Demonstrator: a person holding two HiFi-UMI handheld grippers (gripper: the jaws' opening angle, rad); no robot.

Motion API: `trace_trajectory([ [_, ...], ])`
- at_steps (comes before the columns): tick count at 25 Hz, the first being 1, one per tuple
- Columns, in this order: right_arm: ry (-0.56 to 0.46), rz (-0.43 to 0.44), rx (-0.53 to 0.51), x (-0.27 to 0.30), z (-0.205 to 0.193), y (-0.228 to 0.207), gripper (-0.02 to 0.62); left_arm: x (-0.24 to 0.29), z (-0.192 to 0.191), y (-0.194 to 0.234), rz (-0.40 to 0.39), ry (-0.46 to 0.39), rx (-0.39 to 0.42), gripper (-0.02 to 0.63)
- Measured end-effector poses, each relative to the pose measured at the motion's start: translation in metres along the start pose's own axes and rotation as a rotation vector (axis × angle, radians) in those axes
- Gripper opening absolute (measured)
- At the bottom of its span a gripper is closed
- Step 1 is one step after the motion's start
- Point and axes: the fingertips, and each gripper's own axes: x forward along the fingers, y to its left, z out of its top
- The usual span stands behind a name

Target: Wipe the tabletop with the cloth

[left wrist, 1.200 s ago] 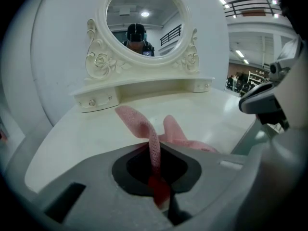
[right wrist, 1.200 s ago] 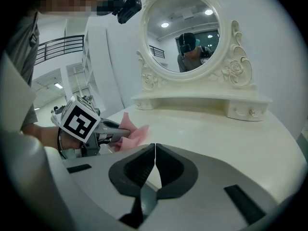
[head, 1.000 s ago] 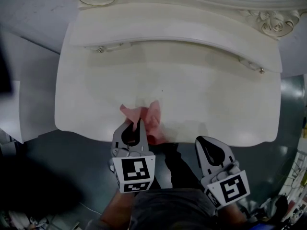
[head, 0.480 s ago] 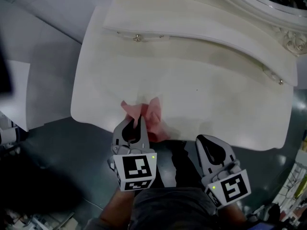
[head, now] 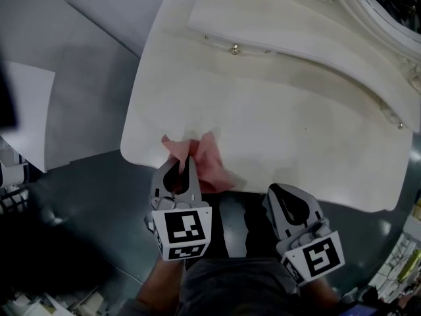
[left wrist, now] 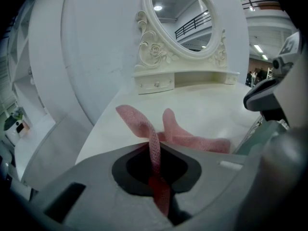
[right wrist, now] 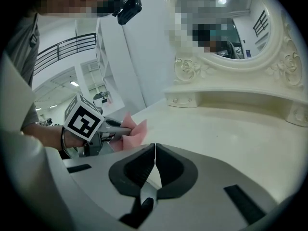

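Cloth [head: 209, 158] clamped in left gripper [head: 186, 160] on tabletop [head: 283, 110], right gripper [head: 273, 192] closed empty, mirror [left wrist: 185, 18] in gripper views

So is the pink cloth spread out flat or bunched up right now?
Bunched up. The cloth is pinched in the left gripper, its folds standing up off the tabletop near the front edge.

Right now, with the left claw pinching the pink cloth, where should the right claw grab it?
Probably the upright flap on the right side of the crumpled pink cloth, coming in from the near table edge. That flap stands clear of the cream tabletop, beside the fold the left claw is shut on. The right claw is shut and empty, so open it first.
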Motion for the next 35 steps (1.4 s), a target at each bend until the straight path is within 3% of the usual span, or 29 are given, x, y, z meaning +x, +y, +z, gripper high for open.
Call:
trace_trajectory([
  [23, 0.022, 0.114, -0.014, 0.116, 0.034, 0.094, 0.015, -0.006, -0.039, 0.154, 0.107, 0.031, -0.031, 0.02],
  [30, -0.039, 0.131, -0.003, 0.139, 0.06, 0.114, 0.015, -0.021, -0.043, 0.227, 0.222, 0.051, -0.017, 0.02],
  [35, -0.104, 0.126, -0.004, 0.138, 0.086, 0.123, 0.015, -0.047, -0.02, 0.267, 0.296, 0.012, 0.012, 0.02],
])
